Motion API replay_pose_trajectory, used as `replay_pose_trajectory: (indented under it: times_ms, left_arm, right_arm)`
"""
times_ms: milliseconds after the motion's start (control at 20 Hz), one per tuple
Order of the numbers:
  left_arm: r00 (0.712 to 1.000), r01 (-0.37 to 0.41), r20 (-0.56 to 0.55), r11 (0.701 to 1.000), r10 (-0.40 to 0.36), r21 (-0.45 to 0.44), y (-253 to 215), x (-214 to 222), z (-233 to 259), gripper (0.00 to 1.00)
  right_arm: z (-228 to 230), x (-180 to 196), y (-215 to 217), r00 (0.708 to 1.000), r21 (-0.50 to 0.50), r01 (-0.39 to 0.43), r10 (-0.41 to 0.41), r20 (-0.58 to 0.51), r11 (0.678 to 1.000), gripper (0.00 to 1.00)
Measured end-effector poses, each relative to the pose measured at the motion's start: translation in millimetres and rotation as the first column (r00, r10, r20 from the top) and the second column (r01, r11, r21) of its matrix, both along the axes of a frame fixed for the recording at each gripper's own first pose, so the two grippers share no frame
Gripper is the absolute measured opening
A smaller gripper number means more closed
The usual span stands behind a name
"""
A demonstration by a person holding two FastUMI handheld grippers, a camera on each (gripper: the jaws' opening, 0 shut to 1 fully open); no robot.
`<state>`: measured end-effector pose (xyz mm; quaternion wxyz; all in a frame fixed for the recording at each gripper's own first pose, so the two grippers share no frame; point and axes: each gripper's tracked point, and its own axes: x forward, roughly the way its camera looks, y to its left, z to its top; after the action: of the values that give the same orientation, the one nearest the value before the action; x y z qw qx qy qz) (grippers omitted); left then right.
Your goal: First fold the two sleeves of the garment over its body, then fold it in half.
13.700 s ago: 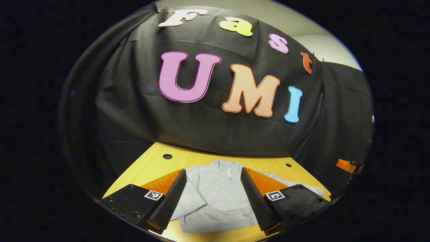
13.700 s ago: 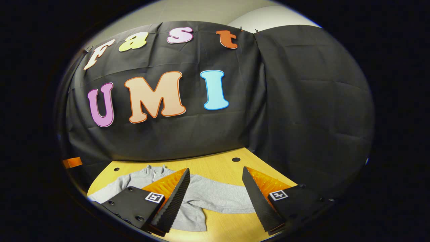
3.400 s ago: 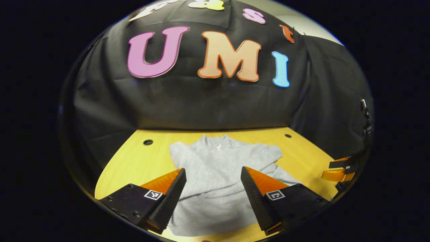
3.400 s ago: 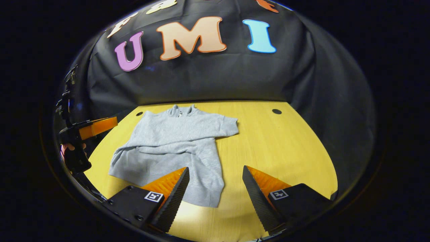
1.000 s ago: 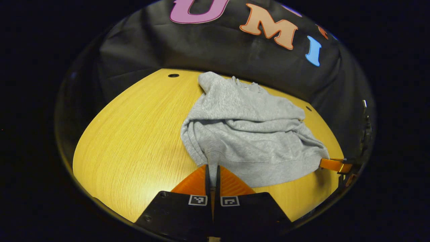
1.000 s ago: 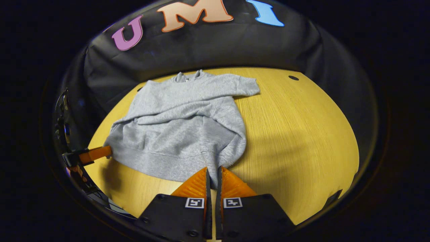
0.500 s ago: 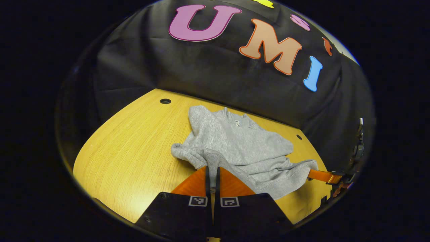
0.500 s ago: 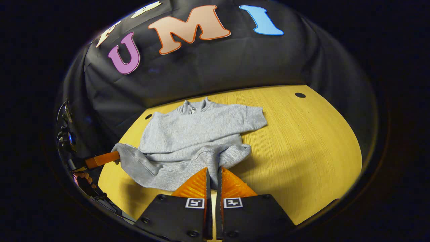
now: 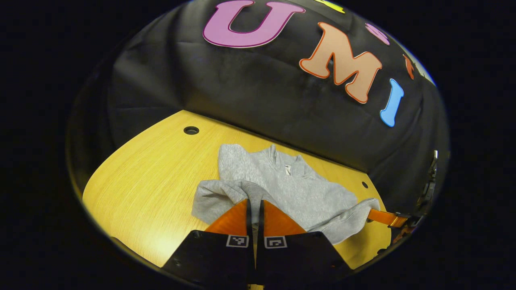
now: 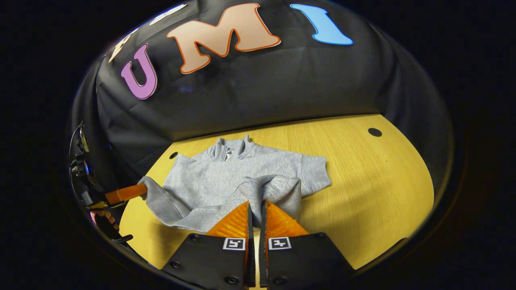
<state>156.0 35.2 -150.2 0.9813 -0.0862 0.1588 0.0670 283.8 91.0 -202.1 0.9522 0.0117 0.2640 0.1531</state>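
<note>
Broadly, a yellow wooden table (image 10: 363, 177) with fine straight grain stretches ahead of both sets of tongs, and a grey sweatshirt (image 10: 225, 173) lies on it just in front of them. The garment is soft, fleecy knit with a short stand-up collar (image 10: 229, 147) at its far end, toward the black cloth wall. Its sleeves appear already folded across the body, so the half-fold looks under way.

The left gripper (image 9: 254, 205) is clenched on one corner of the ribbed hem (image 9: 252, 191), its orange ridged fingers pressed together with grey cloth pinched between them. The right gripper (image 10: 255, 209) is likewise clamped on the other hem corner, seen in the right gripper view with fabric rising out of its tips. Each gripper also appears at the side edge of the other's view, as an orange finger meeting the cloth.

The hem is lifted and doubled over the lower body, sagging in a loose curve between the two grips. The garment's long axis runs straight away from the tongs, hem near, collar far. Judging from this, the coming move carries both corners forward toward the collar; both hands sit about equally near.
</note>
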Motion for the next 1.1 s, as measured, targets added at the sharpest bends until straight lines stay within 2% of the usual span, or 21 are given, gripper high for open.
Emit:
replay_pose_trajectory:
  times_ms: [150, 250, 450, 500, 550, 650, 750, 800, 850, 900, 950, 1000, 1050, 1100]
  left_arm:
    - [1.000, -0.019, -0.014, 1.000, 0.019, 0.002, 3, 29, -1, 0.00]
    - [0.997, -0.050, -0.053, 0.998, 0.051, 0.032, 12, 57, -18, 0.00]
    - [0.992, -0.082, -0.090, 0.995, 0.087, 0.062, 21, 75, -38, 0.00]
    - [0.990, -0.091, -0.103, 0.993, 0.098, 0.069, 22, 75, -44, 0.03]
    - [0.988, -0.098, -0.116, 0.992, 0.106, 0.074, 22, 76, -49, 0.00]
    - [0.985, -0.105, -0.129, 0.991, 0.115, 0.083, 23, 80, -55, 0.10]
    - [0.986, -0.097, -0.125, 0.990, 0.110, 0.103, 23, 81, -53, 0.11]
    - [0.987, -0.093, -0.123, 0.989, 0.107, 0.114, 24, 81, -50, 0.11]
    - [0.988, -0.087, -0.118, 0.989, 0.102, 0.123, 22, 81, -47, 0.14]
    - [0.989, -0.078, -0.113, 0.989, 0.093, 0.126, 22, 82, -43, 0.15]
    - [0.991, -0.073, -0.101, 0.990, 0.086, 0.118, 19, 81, -37, 0.26]
    - [0.995, -0.070, -0.066, 0.992, 0.077, 0.102, 15, 78, -21, 0.42]
    - [0.996, -0.073, -0.036, 0.993, 0.077, 0.096, 13, 76, -9, 0.69]
    - [0.996, -0.088, -0.005, 0.990, 0.089, 0.110, 15, 73, 4, 0.83]
  right_arm:
    - [-10, 31, 3, 0.999, -0.007, 0.012, -0.012, -0.032, 1.000, 0.06]
    - [-28, 60, 7, 0.999, -0.024, 0.019, -0.020, -0.050, 1.000, 0.06]
    - [-50, 71, 7, 0.995, -0.040, 0.034, -0.037, -0.093, 0.999, 0.06]
    - [-54, 75, 9, 0.994, -0.032, 0.037, -0.040, -0.101, 0.999, 0.08]
    - [-57, 79, 10, 0.994, -0.020, 0.037, -0.039, -0.105, 0.999, 0.10]
    - [-56, 79, 6, 0.993, 0.001, 0.042, -0.041, -0.114, 0.999, 0.22]
    - [-51, 80, 5, 0.991, 0.035, 0.046, -0.041, -0.126, 0.998, 0.36]
    - [-50, 83, 5, 0.991, 0.051, 0.051, -0.045, -0.123, 0.997, 0.36]
    - [-45, 86, 7, 0.993, 0.071, 0.050, -0.042, -0.114, 0.996, 0.48]
    - [-37, 87, 6, 0.995, 0.079, 0.053, -0.046, -0.089, 0.995, 0.55]
    - [-24, 90, 7, 0.998, 0.087, 0.045, -0.042, -0.038, 0.995, 0.67]
    - [-8, 91, 8, 0.999, 0.099, 0.039, -0.041, 0.015, 0.994, 0.72]
    - [5, 89, 11, 0.998, 0.115, 0.029, -0.035, 0.048, 0.993, 0.87]
    - [16, 85, 14, 0.997, 0.123, 0.021, -0.031, 0.075, 0.992, 0.98]
